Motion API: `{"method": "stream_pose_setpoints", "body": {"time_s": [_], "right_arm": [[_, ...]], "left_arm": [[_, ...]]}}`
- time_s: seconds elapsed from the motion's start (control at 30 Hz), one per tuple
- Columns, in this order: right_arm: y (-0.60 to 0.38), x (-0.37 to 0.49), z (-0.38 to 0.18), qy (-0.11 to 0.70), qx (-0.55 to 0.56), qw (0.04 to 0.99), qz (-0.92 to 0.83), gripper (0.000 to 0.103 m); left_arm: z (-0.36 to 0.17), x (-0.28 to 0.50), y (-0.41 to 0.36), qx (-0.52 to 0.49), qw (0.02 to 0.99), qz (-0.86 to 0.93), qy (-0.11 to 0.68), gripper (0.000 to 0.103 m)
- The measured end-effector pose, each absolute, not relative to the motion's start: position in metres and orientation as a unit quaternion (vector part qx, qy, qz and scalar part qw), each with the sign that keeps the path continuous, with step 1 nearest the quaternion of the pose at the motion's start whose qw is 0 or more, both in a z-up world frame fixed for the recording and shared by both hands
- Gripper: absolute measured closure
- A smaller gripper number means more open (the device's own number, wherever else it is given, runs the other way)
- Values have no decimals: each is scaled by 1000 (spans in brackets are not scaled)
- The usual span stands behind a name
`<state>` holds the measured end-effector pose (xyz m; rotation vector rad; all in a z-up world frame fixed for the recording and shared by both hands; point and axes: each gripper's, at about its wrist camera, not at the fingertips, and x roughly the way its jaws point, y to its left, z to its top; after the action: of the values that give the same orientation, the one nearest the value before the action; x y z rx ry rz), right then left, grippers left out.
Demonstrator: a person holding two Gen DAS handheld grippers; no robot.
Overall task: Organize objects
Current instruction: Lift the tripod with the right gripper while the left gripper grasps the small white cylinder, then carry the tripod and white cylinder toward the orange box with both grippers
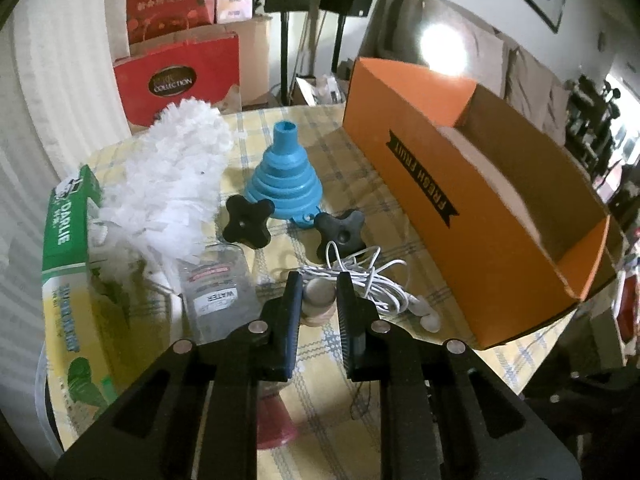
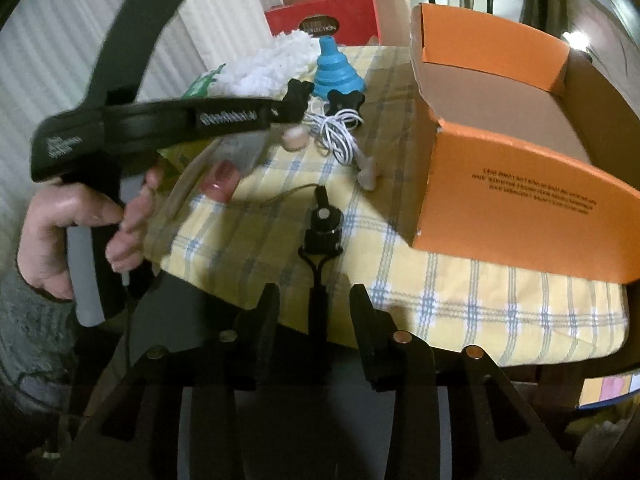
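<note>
Two grippers in play; we take the orange box as landmark. Our left gripper is clamped on the wooden knob, left of the box beside the earphones. Our right gripper has its jaws apart astride the black tool, untouched, its long axis running away from us. We judge the left nearer a lift into the box.

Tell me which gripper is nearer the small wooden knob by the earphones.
Left. The left gripper has the wooden knob between its fingers, pads against it. The right gripper sits back at the near table edge, jaws apart around a black clip mount.
</note>
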<state>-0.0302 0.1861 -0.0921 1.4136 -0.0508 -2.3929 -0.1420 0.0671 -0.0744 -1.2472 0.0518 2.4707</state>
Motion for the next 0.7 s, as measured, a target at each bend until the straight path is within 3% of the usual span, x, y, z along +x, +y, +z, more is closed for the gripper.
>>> {"method": "stream_pose_setpoints", "body": {"time_s": [0.37,0.43,0.57,0.7], "right_arm": [[174,-36,-102,0,494,179,-851,70],[175,-38,-102,-2,490,177,-853,74],[175,-46,-104,4,479,171,-861,90],[174,-48,-104,9,474,170,-864,97]], "left_arm": [[-47,-117,47,-422,184,888,-5,87],[-44,-113,44,-418,185,889,-9,87],[-37,-108,39,-412,187,892,-19,87],[-34,-101,36,-409,189,892,-24,87]]}}
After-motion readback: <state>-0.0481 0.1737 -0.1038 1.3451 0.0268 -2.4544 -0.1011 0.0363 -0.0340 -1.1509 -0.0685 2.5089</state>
